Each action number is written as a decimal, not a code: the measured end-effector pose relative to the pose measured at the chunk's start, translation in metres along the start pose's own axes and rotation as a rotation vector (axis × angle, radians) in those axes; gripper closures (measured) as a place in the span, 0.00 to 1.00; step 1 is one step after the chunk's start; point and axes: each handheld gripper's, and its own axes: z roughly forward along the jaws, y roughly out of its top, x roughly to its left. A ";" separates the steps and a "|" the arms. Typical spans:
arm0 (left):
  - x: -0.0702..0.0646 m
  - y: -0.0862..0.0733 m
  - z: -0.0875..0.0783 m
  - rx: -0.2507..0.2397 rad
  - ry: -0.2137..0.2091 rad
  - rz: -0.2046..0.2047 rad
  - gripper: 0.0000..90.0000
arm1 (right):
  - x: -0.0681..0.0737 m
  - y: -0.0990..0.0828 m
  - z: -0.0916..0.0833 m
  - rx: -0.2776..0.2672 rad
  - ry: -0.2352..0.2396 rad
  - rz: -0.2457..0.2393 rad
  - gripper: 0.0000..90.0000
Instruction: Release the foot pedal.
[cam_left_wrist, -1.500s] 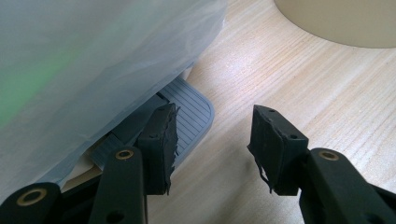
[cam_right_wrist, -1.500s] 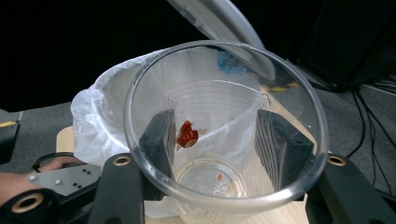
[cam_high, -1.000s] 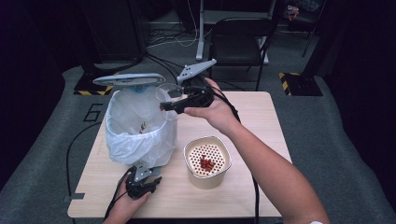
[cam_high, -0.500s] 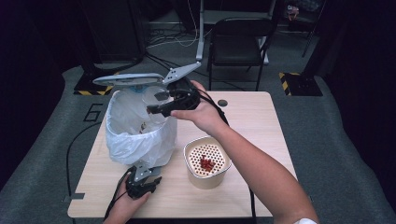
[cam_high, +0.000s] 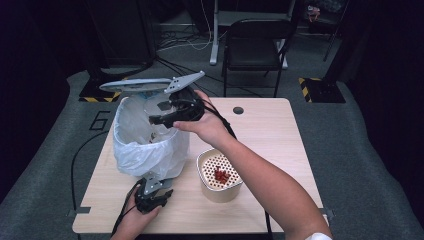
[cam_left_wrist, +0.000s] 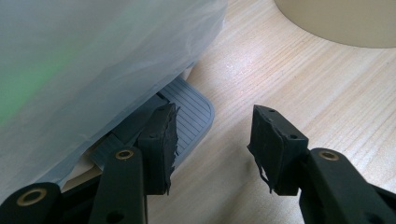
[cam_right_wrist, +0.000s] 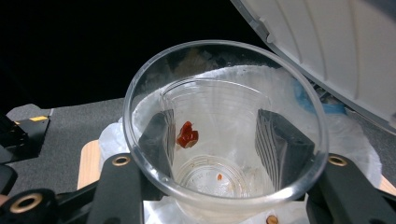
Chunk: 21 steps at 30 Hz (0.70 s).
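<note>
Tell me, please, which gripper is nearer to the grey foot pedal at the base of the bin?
The left. The left gripper sits low at the bin's base, one jaw resting over the pedal. The right gripper is up above the bin's open mouth, clamped on a clear plastic cup.

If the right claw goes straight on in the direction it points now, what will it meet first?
Probably the white liner of the open bin: the right claw, gripping a clear cup, points into its mouth. Depth is unclear.

A dark room with grey carpet (cam_high: 350, 150), a black chair (cam_high: 254, 47) and cables behind the wooden table (cam_high: 280, 130).
</note>
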 end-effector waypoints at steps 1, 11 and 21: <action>0.000 0.000 0.000 0.000 0.001 0.001 0.57 | 0.000 0.000 0.003 -0.001 -0.002 0.007 0.53; 0.000 0.000 0.000 -0.009 0.002 -0.001 0.57 | -0.002 -0.007 0.032 0.010 -0.057 0.058 0.52; -0.001 -0.001 0.002 -0.022 0.015 -0.005 0.57 | -0.001 -0.013 0.054 -0.006 -0.162 0.127 0.31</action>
